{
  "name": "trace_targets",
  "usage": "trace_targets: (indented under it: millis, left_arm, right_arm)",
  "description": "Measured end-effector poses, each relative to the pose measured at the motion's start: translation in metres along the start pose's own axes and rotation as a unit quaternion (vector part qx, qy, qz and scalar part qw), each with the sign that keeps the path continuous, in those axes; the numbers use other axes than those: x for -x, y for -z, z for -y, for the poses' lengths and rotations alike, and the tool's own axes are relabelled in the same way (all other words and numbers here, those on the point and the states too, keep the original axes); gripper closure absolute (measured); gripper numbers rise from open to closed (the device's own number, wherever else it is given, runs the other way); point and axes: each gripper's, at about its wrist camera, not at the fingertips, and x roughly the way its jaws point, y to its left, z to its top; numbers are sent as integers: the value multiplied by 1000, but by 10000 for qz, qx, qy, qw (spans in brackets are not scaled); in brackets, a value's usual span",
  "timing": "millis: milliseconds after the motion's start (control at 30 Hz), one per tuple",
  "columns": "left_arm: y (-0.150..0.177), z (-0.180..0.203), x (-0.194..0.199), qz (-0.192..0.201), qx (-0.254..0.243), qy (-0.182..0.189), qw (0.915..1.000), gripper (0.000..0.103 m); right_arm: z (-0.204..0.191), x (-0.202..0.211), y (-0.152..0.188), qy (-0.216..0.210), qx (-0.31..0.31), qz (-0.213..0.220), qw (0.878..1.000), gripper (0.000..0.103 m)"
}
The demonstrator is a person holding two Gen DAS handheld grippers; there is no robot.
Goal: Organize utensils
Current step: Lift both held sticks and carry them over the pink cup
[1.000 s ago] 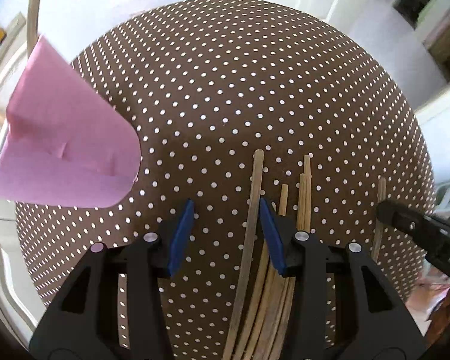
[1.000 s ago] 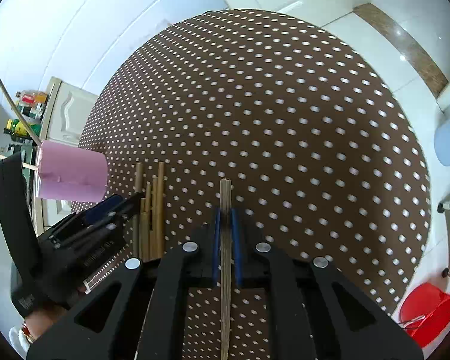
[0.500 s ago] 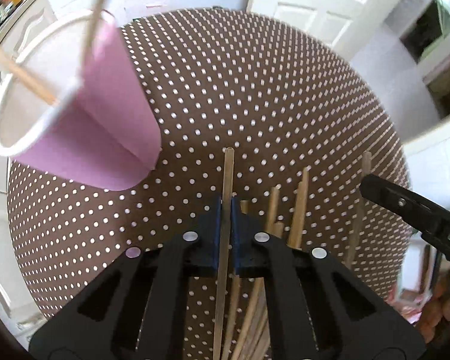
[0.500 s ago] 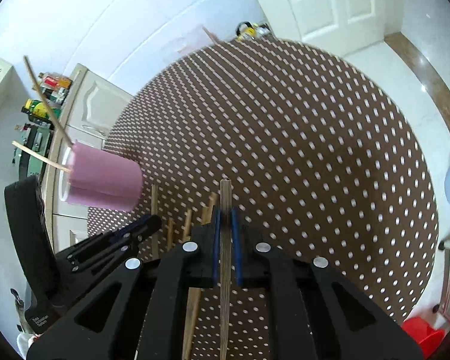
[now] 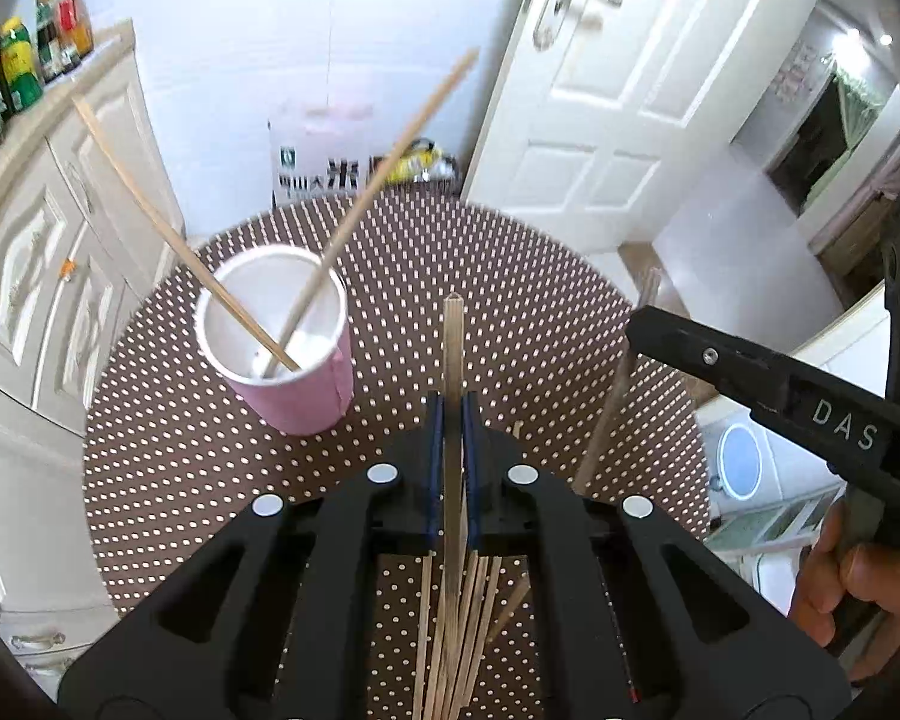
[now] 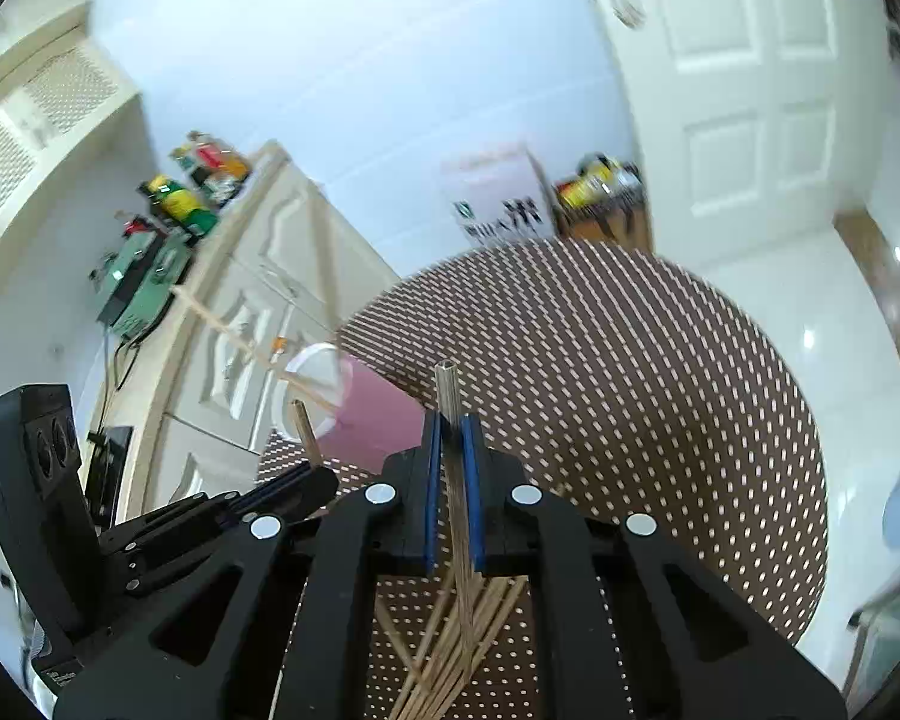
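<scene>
Since a second ago both grippers have risen and tilted up, the left one closing on a stick. From left: the pink cup [image 5: 297, 354] stands upright on the dotted table [image 5: 540, 312] holding two chopsticks [image 5: 354, 222]; the left gripper [image 5: 452, 420] clamps one chopstick [image 5: 452, 348]; the right gripper [image 6: 450, 444] pinches another [image 6: 448, 390]. Loose sticks [image 5: 456, 630] lie below.

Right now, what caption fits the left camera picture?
Left gripper holds a chopstick beside the pink cup.
</scene>
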Motion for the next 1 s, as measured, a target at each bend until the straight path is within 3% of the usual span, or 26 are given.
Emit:
trace_targets:
  millis: [433,767,1000]
  left_arm:
    - [-20,-5,79,934,212,-41,9954,97]
    - [-43,-24,130,1695,453,-69,9845,97]
    - [-51,-45,150,1999,720,-213,9769,97]
  right_arm:
    - [-46,42,-13,-369,858,452,9946,99]
    - [-74,75,-38,-598,1200,926,9866,99]
    - [-90,83,-50,-560,1412,1161,9816,99]
